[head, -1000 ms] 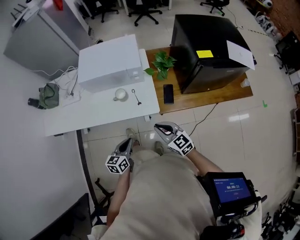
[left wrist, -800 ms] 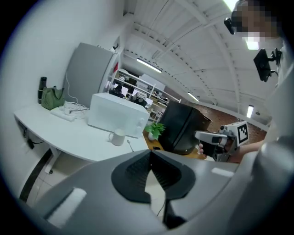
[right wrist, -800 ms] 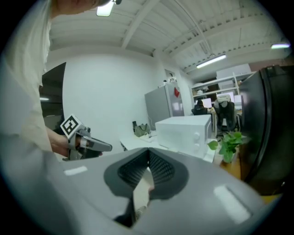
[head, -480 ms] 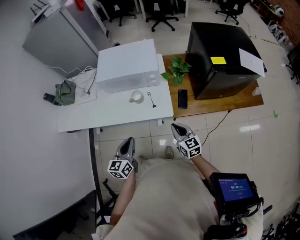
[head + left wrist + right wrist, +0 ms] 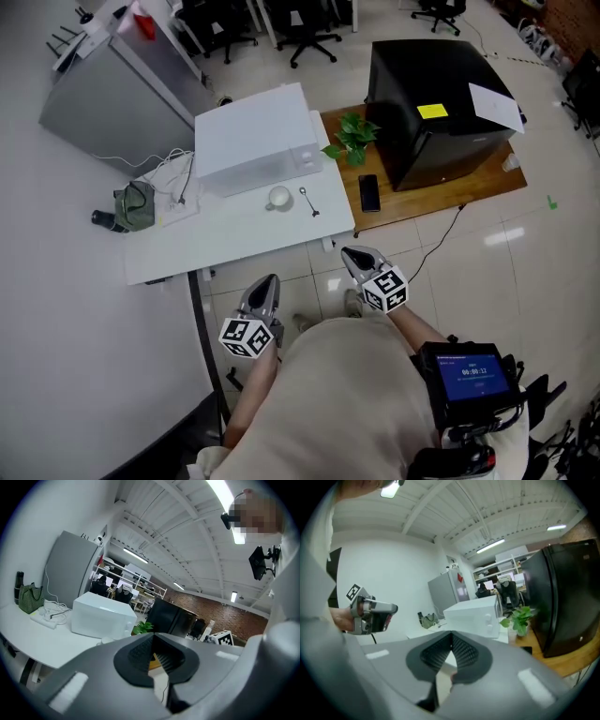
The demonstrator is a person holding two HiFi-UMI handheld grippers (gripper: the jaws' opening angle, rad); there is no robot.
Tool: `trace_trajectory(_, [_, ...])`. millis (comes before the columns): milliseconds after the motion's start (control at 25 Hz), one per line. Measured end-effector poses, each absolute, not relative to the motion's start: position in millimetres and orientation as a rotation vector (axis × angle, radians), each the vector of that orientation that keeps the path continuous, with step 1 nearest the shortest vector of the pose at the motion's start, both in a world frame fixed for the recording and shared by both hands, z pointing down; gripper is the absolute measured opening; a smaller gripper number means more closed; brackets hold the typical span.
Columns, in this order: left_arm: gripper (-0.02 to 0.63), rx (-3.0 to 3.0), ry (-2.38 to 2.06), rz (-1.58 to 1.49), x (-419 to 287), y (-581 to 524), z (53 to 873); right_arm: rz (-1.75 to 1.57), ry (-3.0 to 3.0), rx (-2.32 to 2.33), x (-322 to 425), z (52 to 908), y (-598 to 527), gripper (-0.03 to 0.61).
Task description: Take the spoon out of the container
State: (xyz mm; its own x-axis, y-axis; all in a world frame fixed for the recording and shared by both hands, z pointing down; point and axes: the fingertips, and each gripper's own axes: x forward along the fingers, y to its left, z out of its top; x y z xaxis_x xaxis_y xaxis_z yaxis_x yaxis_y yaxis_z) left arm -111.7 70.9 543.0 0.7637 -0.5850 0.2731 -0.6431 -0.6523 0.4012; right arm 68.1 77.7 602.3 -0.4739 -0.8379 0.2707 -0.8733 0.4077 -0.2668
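On the white counter [image 5: 225, 234], spoon [image 5: 308, 200] lies just beside the small white cup [image 5: 278, 197], already out and unmoved since a second ago. Left hand-held gripper [image 5: 270, 281] and right hand-held gripper [image 5: 352, 254] stay well back, jaws together, empty. Task looks done.

Head view high, steeply down, both gripper views nearly level, sharing microwave [image 5: 253, 131]

Bright ceiling strip-lighting, fisheye-warped edges
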Motion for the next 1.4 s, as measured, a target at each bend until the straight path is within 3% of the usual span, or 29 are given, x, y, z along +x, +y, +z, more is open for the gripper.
trace_trajectory(720, [0.002,2.395,-0.735,0.276,-83.7,93.0,589.6,0.681,-2.627,1.435,53.7,617.1,100.7,0.002])
trace_trajectory(1400, [0.002,2.304,-0.693,0.346,-23.8,143.4,638.7,0.848,-2.525,1.381,110.2,666.4,122.4,0.002])
